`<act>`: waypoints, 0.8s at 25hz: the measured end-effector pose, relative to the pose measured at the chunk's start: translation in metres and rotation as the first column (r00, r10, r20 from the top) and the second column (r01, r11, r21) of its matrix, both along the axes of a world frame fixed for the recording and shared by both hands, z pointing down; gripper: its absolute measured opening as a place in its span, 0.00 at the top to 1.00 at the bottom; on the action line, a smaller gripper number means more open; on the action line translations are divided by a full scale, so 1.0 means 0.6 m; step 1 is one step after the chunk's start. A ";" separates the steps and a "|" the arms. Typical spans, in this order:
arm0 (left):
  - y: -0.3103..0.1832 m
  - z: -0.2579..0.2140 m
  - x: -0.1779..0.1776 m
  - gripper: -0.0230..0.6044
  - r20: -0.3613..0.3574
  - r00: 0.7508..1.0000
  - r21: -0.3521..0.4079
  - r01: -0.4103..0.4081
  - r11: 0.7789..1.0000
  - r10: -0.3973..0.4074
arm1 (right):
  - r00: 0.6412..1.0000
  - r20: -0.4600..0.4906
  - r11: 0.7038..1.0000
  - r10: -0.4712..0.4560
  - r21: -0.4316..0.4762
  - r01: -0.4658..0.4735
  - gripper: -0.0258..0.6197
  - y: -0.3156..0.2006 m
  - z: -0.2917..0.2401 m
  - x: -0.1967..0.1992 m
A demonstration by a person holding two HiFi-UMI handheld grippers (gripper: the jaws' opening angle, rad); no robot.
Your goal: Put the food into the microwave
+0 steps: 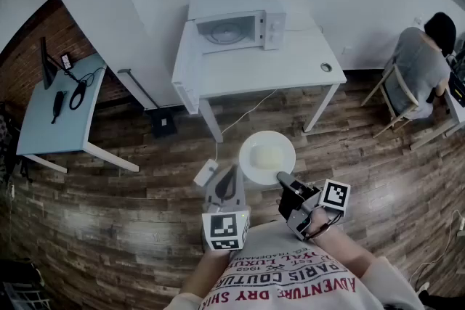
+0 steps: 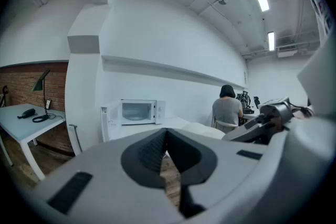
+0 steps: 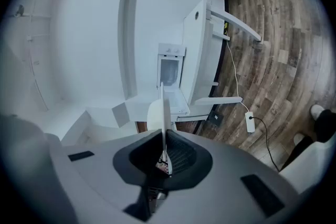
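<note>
A white plate (image 1: 251, 163) with a pale heap of food (image 1: 266, 156) hangs over the wooden floor in front of me. My right gripper (image 1: 282, 178) is shut on the plate's near right rim. In the right gripper view that plate (image 3: 164, 107) runs edge-on between the jaws of the right gripper (image 3: 164, 137). My left gripper (image 1: 227, 176) sits beside the plate's left edge, jaws shut with nothing in them, and its tips (image 2: 167, 132) meet. The white microwave (image 1: 236, 29) stands on a white table (image 1: 305, 62) ahead, its door (image 1: 184, 60) swung open to the left.
A person (image 1: 421, 62) sits on a chair at the far right. A pale blue desk (image 1: 51, 120) with a lamp stands to the left. A power strip (image 1: 205, 172) and its cable lie on the floor below the plate.
</note>
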State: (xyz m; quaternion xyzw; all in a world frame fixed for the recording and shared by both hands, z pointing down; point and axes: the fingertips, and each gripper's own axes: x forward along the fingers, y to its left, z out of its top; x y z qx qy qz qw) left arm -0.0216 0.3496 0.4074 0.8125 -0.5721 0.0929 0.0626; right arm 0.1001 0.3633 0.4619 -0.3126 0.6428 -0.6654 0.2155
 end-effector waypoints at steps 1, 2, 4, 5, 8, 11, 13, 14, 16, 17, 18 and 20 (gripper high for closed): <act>0.000 -0.001 0.002 0.96 -0.001 1.000 0.002 -0.001 1.000 0.001 | 1.000 0.000 1.000 -0.001 -0.001 0.001 0.92 0.000 0.001 0.001; 0.000 -0.002 0.003 0.96 -0.002 1.000 0.002 -0.002 1.000 0.002 | 1.000 0.001 1.000 -0.002 -0.002 0.002 0.92 0.001 0.002 0.002; -0.001 -0.001 0.005 0.96 -0.002 1.000 0.001 -0.002 1.000 0.002 | 1.000 0.001 1.000 -0.003 -0.002 0.003 0.92 0.000 0.003 0.003; -0.001 0.000 0.006 0.96 -0.002 1.000 0.000 -0.002 1.000 0.002 | 1.000 0.001 1.000 -0.004 -0.001 0.004 0.92 0.000 0.003 0.004; -0.001 0.002 0.008 0.96 -0.008 1.000 0.000 -0.003 1.000 0.003 | 1.000 0.015 1.000 -0.003 0.003 0.003 0.92 -0.002 0.001 0.005; 0.002 0.006 0.009 0.96 -0.009 1.000 -0.009 -0.013 1.000 0.012 | 1.000 0.026 1.000 0.010 0.009 -0.011 0.91 -0.002 0.000 0.008; 0.006 0.008 0.006 0.96 -0.006 1.000 -0.014 -0.024 1.000 0.024 | 0.999 0.030 1.000 0.018 0.011 -0.018 0.91 -0.002 -0.001 0.007; 0.008 0.009 0.003 0.96 -0.005 1.000 -0.016 -0.031 0.999 0.031 | 0.999 0.034 1.000 0.022 0.012 -0.023 0.91 -0.001 -0.002 0.005; 0.010 0.012 -0.005 0.96 -0.006 0.999 -0.020 -0.041 0.999 0.041 | 0.999 0.039 0.999 0.035 0.016 -0.035 0.91 -0.004 -0.004 0.000; 0.010 0.012 -0.012 0.96 -0.006 0.999 -0.022 -0.043 0.999 0.043 | 0.998 0.039 0.999 0.041 0.016 -0.042 0.92 -0.005 -0.005 -0.004; 0.010 0.013 -0.021 0.96 -0.006 0.999 -0.022 -0.045 0.999 0.045 | 0.998 0.037 0.999 0.046 0.015 -0.046 0.92 -0.006 -0.004 -0.011; 0.012 0.017 -0.043 0.96 -0.009 0.999 -0.027 -0.045 0.999 0.045 | 0.998 0.031 0.999 0.050 0.014 -0.050 0.92 -0.005 -0.002 -0.027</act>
